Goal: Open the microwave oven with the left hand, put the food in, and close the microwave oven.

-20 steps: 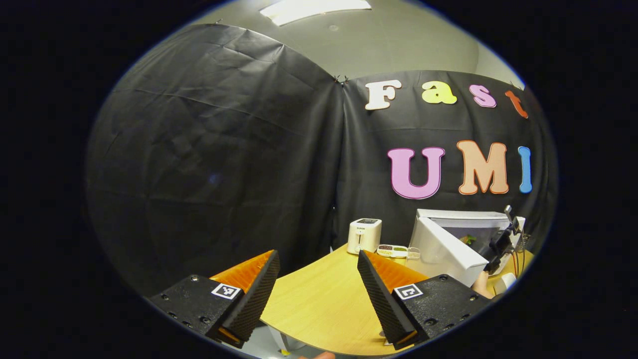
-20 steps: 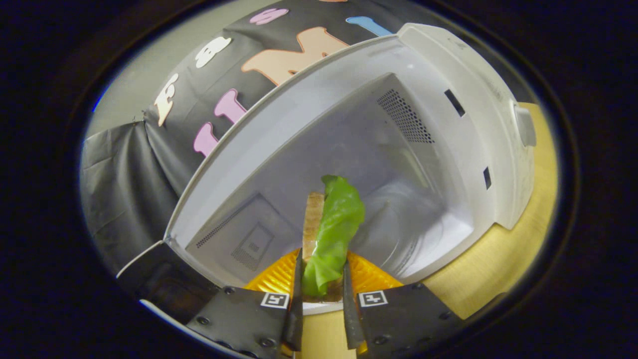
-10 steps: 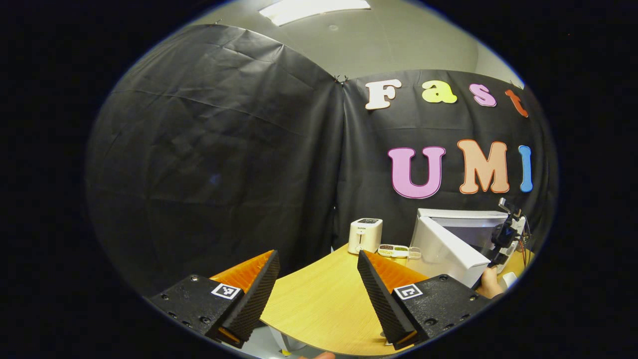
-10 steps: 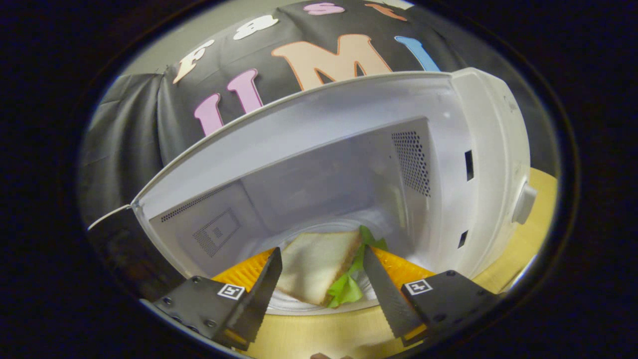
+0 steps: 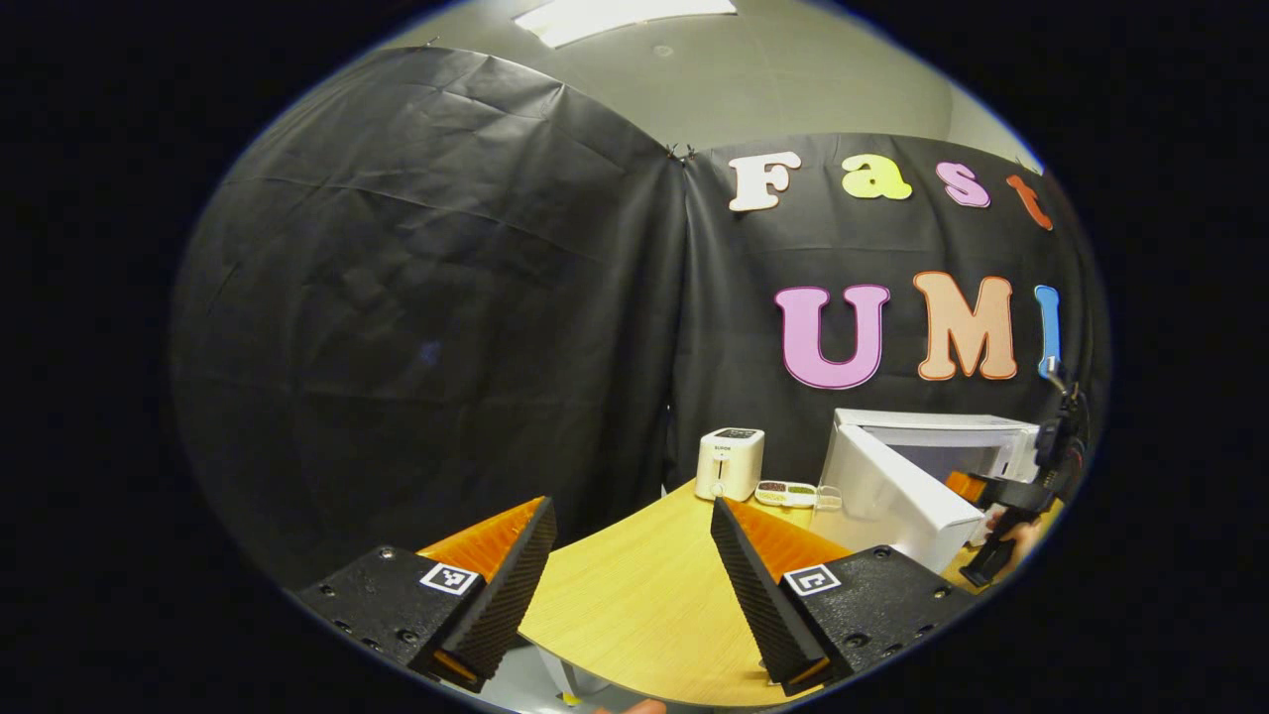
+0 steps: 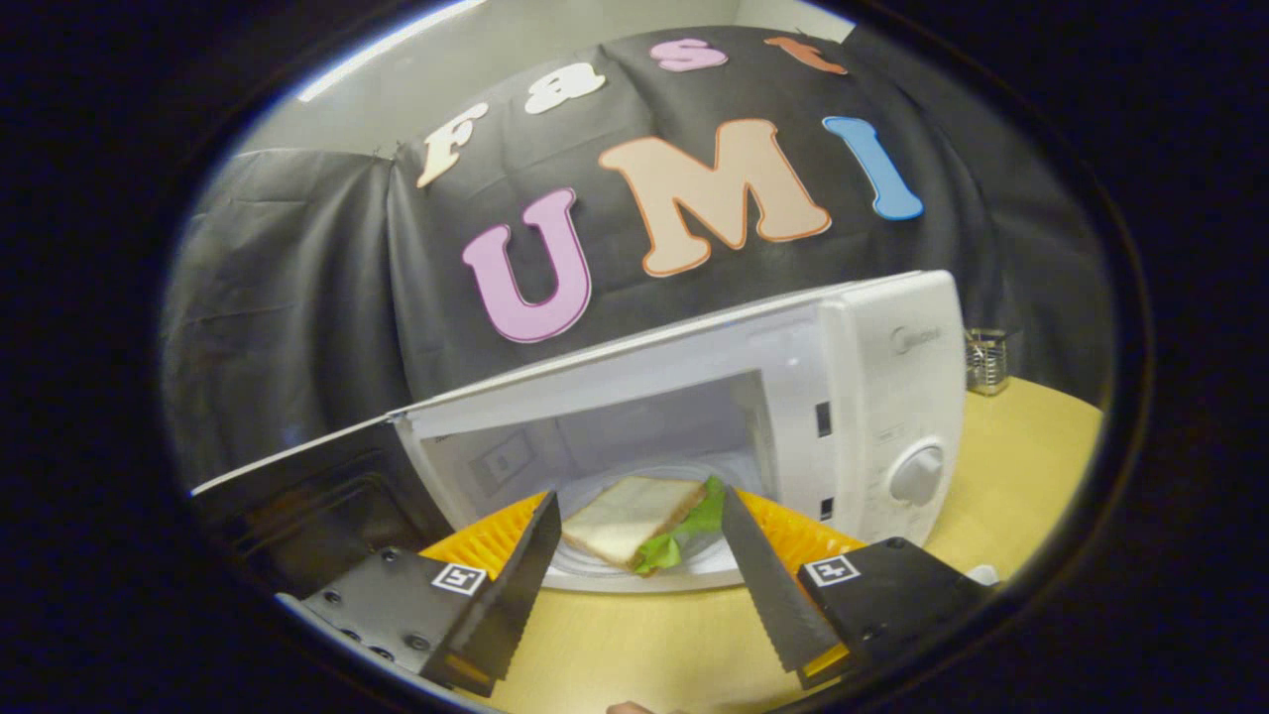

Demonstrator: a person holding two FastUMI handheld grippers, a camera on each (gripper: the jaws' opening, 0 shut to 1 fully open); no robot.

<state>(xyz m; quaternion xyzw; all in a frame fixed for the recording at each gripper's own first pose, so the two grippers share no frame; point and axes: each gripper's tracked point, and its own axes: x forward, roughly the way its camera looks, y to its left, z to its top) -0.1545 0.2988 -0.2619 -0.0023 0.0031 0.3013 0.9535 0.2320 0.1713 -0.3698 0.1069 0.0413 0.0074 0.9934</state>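
While the microwave (image 6: 872, 397) stands with its door (image 6: 297, 476) wide open, the sandwich (image 6: 634, 516) lies inside it on the round plate (image 6: 714, 565). The right gripper (image 6: 634, 565) is just in front, open and holding nothing. The left gripper (image 5: 630, 585) is open too, far off to the left over the table (image 5: 634, 605), near a toaster (image 5: 727, 464).

The small tray (image 5: 785, 493) beside the toaster (image 5: 729, 463) holds contents too tiny to identify, perhaps food.

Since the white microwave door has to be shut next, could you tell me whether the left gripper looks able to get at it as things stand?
Probably yes. The left gripper is open and holds nothing, and bare wooden table lies between it and the open white microwave door. It is well off, though, so it must travel.
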